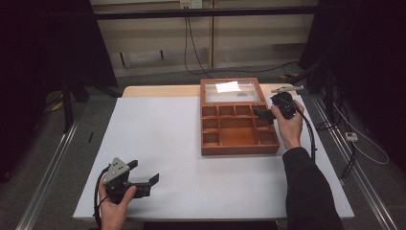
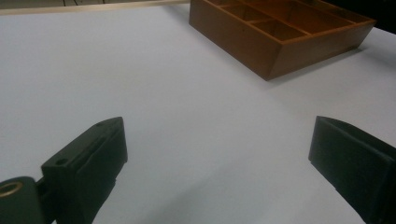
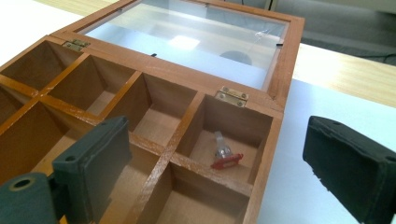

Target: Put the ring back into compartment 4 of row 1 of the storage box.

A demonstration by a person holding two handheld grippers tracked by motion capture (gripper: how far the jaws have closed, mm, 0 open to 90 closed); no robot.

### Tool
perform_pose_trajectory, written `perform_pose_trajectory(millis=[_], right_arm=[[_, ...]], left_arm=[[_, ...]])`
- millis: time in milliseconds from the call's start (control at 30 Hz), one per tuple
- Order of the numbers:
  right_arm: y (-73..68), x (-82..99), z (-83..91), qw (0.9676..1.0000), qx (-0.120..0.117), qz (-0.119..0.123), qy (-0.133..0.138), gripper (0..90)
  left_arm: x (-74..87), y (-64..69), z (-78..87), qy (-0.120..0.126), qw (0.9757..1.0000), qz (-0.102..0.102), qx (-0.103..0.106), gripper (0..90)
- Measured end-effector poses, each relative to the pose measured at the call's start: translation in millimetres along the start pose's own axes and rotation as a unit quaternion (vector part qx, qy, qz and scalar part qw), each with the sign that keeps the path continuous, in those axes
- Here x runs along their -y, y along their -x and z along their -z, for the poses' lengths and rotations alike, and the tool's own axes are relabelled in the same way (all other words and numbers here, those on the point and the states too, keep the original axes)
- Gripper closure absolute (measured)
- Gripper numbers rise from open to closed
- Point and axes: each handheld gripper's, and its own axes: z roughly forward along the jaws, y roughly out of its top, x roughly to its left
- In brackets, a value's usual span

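While the wooden box (image 1: 239, 129) lies with its glass lid (image 1: 232, 91) folded flat back on the counter (image 1: 158, 143), the right gripper (image 1: 262, 114) is held over the box's far right corner, fingers (image 3: 95, 161) spread apart and empty. A small red-and-clear object (image 3: 225, 157) is seen lying in that corner compartment, apparently the reason for the gripper's position. The left gripper (image 1: 143, 181) is kept low at the counter's near edge, well apart from the box, its fingers (image 2: 88, 161) likewise spread and empty, seemingly clear of the work.
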Motion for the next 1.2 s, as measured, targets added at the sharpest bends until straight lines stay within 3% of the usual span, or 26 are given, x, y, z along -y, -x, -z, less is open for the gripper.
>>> perform_pose_trajectory(millis=[67,200,333,433,533,933,1200], right_arm=[[-2.0,2.2,2.8,1.0000,0.009,0.001,0.003,6.7],[-4.3,2.9,9.2,1.0000,-0.003,0.001,0.007,7.2],[-8.8,8.3,16.8,0.9997,0.011,0.006,0.021,6.5],[-10.3,10.9,22.9,0.9998,-0.001,0.005,0.020,6.6],[-14.6,15.2,28.7,0.9994,0.008,0.009,0.032,7.1],[-19.7,34.3,44.7,0.9989,0.007,0.010,0.045,7.1],[-23.7,44.3,62.0,0.9975,0.030,0.017,0.061,5.2]], left_arm=[[-0.1,-0.3,-0.7,-0.001,1.0000,0.001,-0.001,4.4],[-0.3,-1.2,-1.7,-0.003,1.0000,0.001,0.000,5.5],[-0.9,-1.0,-2.7,-0.001,1.0000,0.003,0.000,5.5],[-1.7,-0.5,-3.5,-0.004,1.0000,-0.001,0.002,5.5],[-2.3,-0.3,-4.2,-0.004,1.0000,-0.003,0.003,5.5],[-3.0,1.2,-3.3,-0.001,1.0000,-0.004,0.001,5.4],[-3.4,1.4,-3.6,0.002,1.0000,-0.001,0.002,5.5]])
